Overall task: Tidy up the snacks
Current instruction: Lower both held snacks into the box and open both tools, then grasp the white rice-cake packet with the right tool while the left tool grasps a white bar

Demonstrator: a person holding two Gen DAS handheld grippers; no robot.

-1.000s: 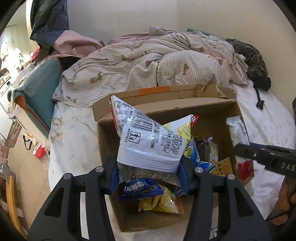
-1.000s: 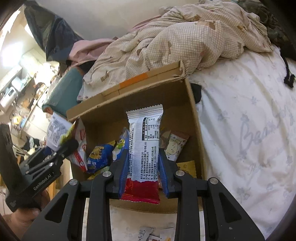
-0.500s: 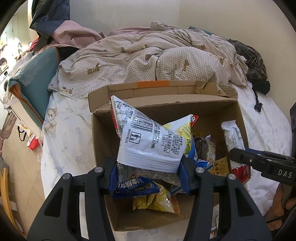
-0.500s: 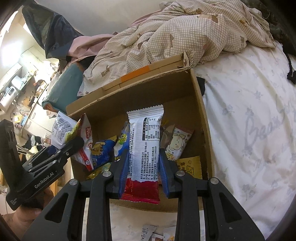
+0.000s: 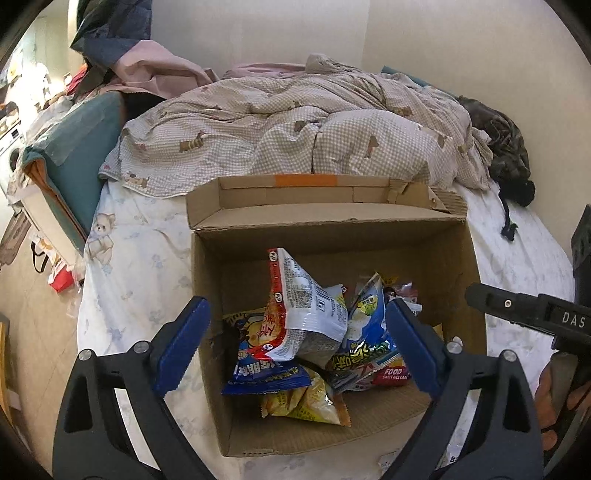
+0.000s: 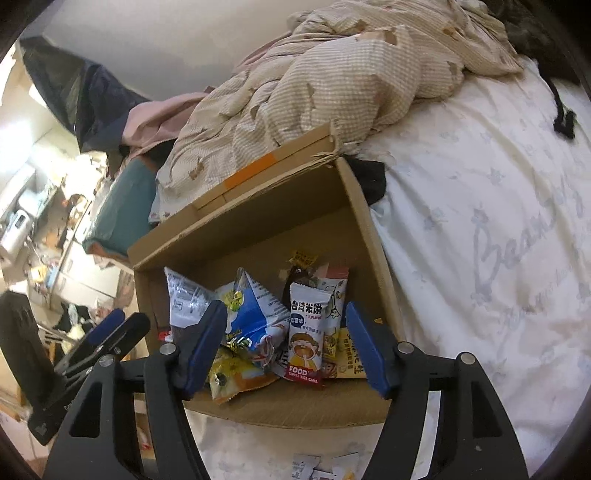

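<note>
A: Where are the snacks?

B: Piled in an open box (image 5: 476,258) on a bed (image 6: 480,229). A white bag (image 5: 306,306) leans on top; a rice cake packet (image 6: 306,332) lies toward the box's right side.

A: And the grippers?

B: The left gripper (image 5: 295,347) and right gripper (image 6: 286,347) both hang over the box, jaws spread, holding nothing.

A: How would the snacks handle?

B: Probably light, crinkly and slick, with crushable contents. Pinch a flat sealed edge, gently.

walls (image 5: 258,33): plain pale | bed (image 5: 517,258): white sheet, checked duvet (image 5: 295,125) | left: bright, cluttered room (image 6: 40,206)
</note>
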